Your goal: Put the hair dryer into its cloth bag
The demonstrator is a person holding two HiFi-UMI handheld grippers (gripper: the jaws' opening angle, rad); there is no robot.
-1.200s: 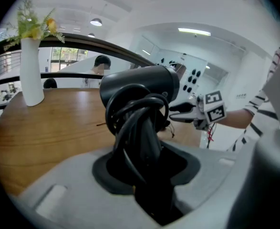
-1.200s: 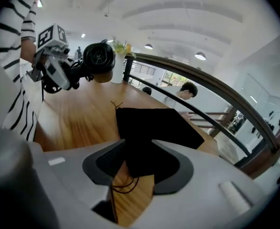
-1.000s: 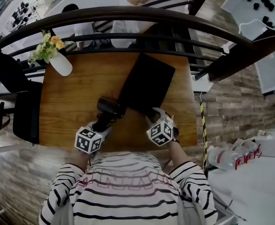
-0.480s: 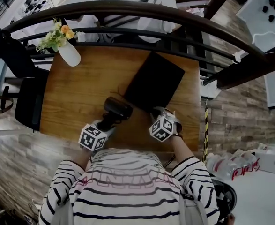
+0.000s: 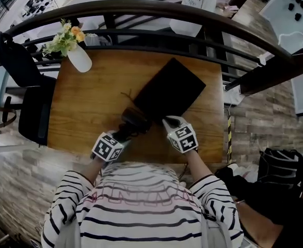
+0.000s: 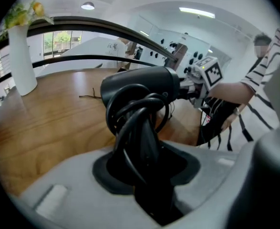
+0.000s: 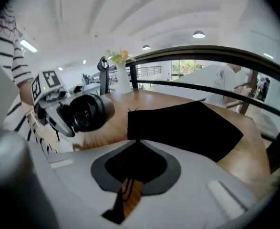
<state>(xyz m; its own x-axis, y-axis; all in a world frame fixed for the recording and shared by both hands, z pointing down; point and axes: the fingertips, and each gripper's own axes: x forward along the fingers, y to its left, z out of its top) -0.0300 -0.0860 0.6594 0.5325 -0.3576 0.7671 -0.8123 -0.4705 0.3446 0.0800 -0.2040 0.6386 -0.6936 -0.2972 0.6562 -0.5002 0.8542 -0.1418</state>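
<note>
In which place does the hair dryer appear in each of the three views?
Head view: hair dryer near the centre, at the near end of the cloth bag.
Left gripper view: hair dryer in the centre, close up.
Right gripper view: hair dryer at the left side.
Shared landmark: the white vase.
</note>
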